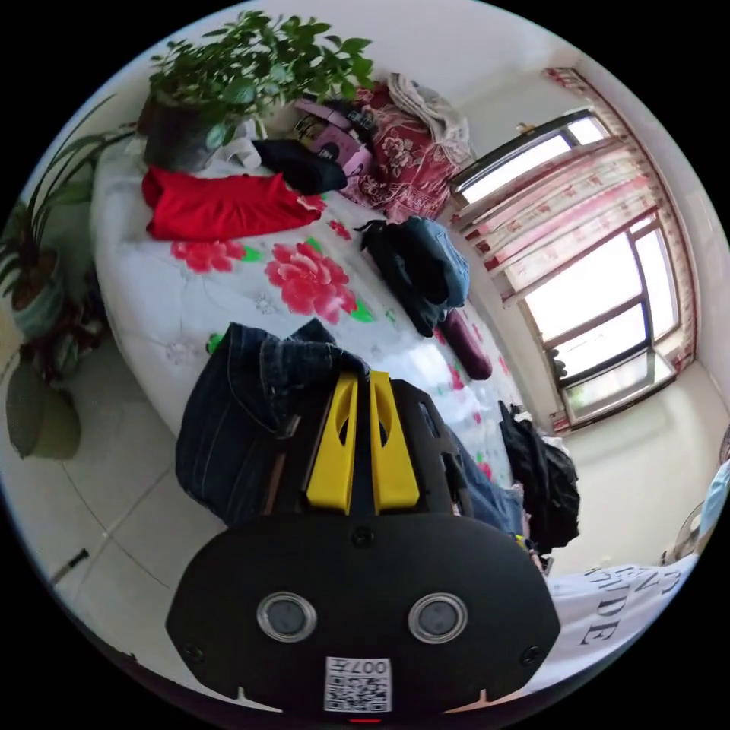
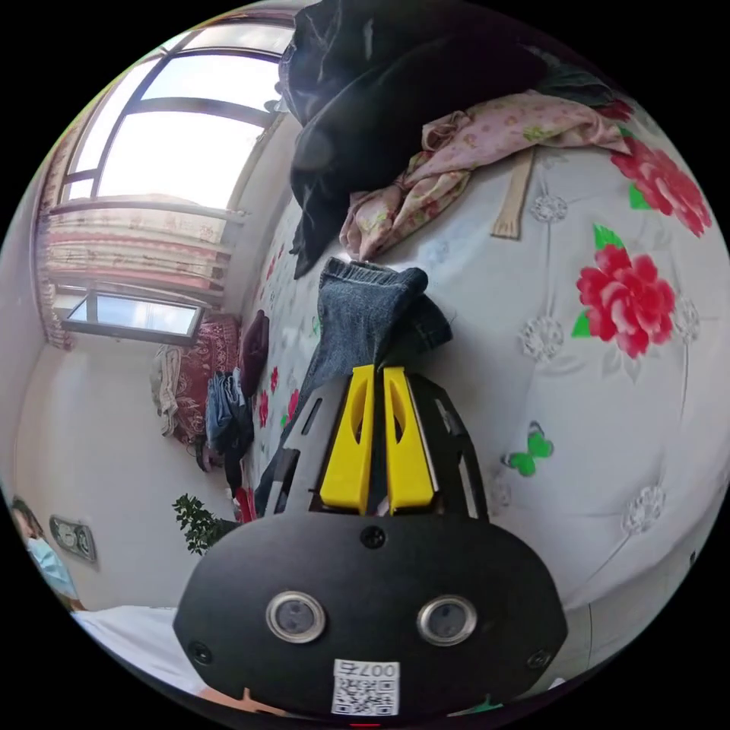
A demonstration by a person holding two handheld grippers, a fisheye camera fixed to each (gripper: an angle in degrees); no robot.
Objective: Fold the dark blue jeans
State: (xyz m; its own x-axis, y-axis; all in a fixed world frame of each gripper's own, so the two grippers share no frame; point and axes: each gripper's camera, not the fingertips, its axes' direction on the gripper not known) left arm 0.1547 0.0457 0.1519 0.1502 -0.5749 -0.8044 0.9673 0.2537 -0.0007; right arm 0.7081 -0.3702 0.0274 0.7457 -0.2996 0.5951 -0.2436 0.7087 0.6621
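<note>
Left gripper (image 1: 363, 374): yellow jaws drawn together on a bunched fold of the dark blue jeans (image 1: 243, 411); denim spills out past the tips and hangs off to one side of the jaws, over the edge of the flowered bedspread (image 1: 228, 296). Right gripper (image 2: 374, 370): jaws likewise closed on the jeans (image 2: 369, 319), a hemmed edge showing just beyond the tips, cloth bunched and lifted off the bedspread (image 2: 608, 426)

Where the jeans are: held up between both grippers near the bed's edge, partly draped, not laid flat

Risks, as judged:
- Both grips take a thick wad, not a single clean edge; a pull to spread the cloth could let layers slip out unevenly and leave a skewed fold
- In the left gripper view the hanging part is off the mattress, above the tiled floor (image 1: 114, 487); if released here it would likely slide down
- Ahead of the right gripper lie a pink floral garment (image 2: 471, 152), a dark garment (image 2: 380, 99) and a wooden back-scratcher (image 2: 515, 196); a wide sweep could drag them

Room:
- Bare bedspread to one side of the right gripper, well apart from the piles; best landing zone
- Beyond the left gripper: red garment (image 1: 220, 205), potted plant (image 1: 251, 68), dark clothes heap (image 1: 418, 274); open patch between them and the jaws
</note>
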